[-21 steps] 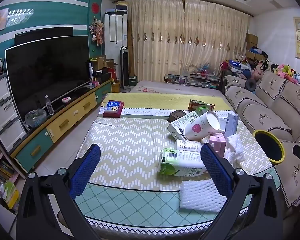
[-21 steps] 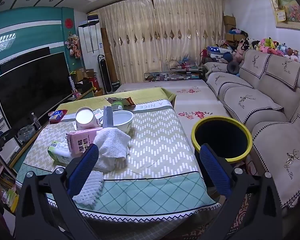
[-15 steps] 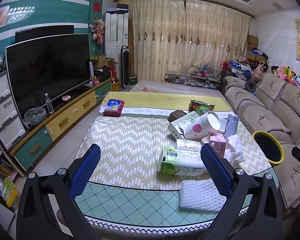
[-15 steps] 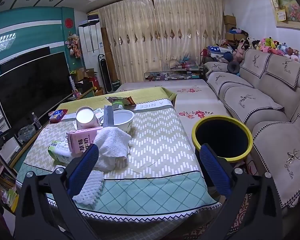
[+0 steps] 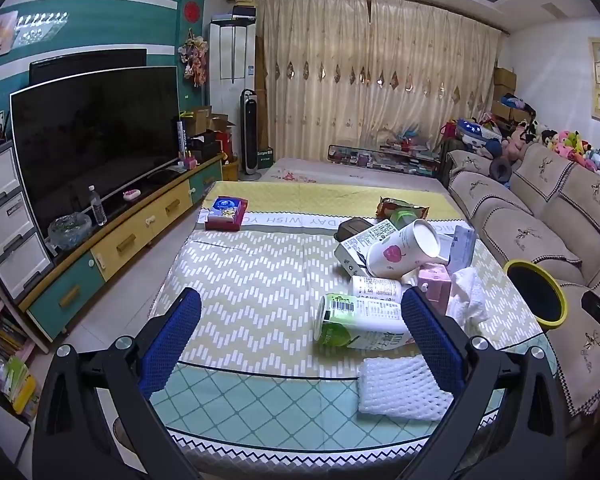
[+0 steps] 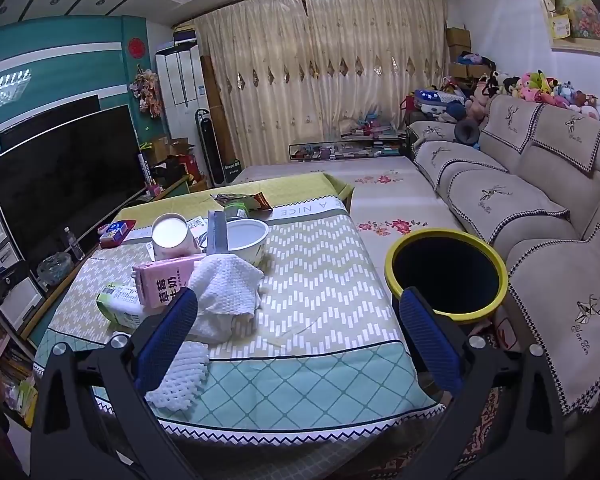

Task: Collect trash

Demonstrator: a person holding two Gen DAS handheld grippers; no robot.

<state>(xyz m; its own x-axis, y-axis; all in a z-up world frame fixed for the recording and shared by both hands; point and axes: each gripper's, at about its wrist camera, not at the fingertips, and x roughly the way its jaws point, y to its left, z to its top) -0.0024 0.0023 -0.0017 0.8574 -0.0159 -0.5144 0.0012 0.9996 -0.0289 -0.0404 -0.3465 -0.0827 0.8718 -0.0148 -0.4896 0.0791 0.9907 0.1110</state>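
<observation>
Several light, crushable cartons lie unheld; the green-and-white drink carton (image 5: pixel 360 322) is judged best pinched across its flat sides, while the left gripper (image 5: pixel 300 334) and right gripper (image 6: pixel 298 330) are seen fully open, empty.

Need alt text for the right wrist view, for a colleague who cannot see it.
The right gripper hangs open and empty above a cloth-covered table, where a pink carton, white towel and white bowl lie. A yellow-rimmed bin stands between table and sofa.
</observation>
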